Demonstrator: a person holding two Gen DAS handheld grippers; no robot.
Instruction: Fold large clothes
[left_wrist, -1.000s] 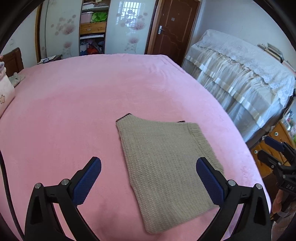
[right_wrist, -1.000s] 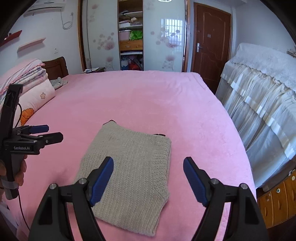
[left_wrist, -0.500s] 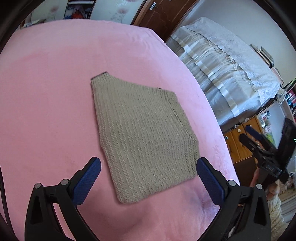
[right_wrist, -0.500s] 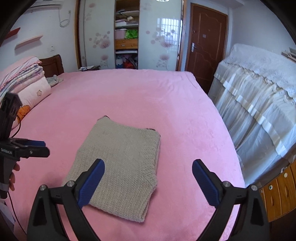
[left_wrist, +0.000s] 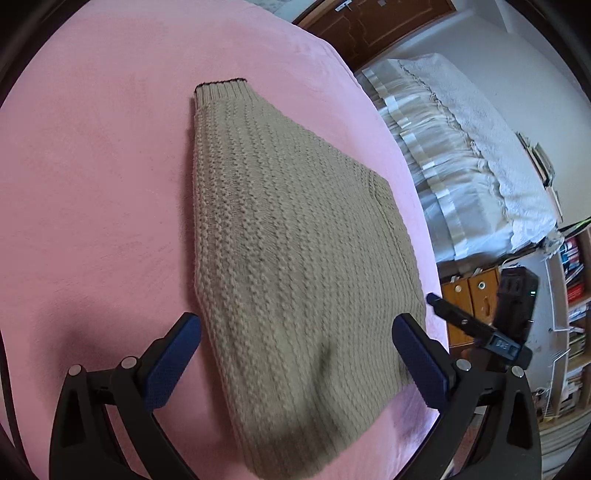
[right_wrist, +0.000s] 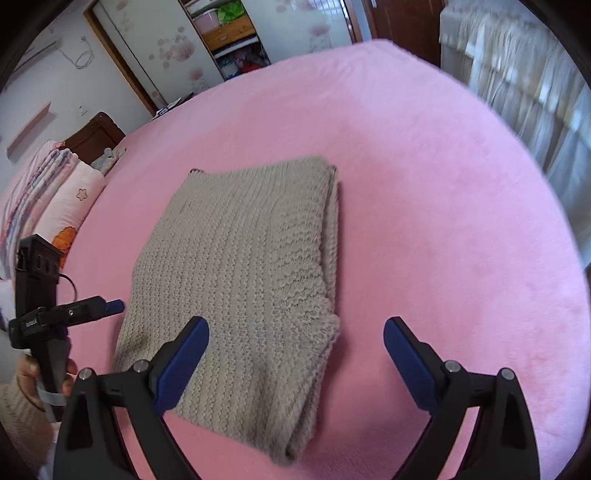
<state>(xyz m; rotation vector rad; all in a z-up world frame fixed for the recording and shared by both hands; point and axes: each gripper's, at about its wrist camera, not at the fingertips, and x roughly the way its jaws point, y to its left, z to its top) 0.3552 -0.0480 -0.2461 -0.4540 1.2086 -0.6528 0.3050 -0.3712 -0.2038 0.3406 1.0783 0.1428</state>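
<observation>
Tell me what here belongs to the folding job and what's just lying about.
Job: beige knit sweater, left tool, right tool, pink bed.
Lying about: stacked pillows, wardrobe shelves, white covered furniture, bookshelf.

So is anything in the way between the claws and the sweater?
No, nothing visible. The folded sweater lies alone on the pink bed, and both open claws, left and right, hang right over its near end.

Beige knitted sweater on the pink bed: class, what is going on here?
A person holds a gripper in each hand over a folded beige knitted sweater lying on the pink bedspread. The left gripper and right gripper are both open near its closest edge, gripping nothing yet.
</observation>
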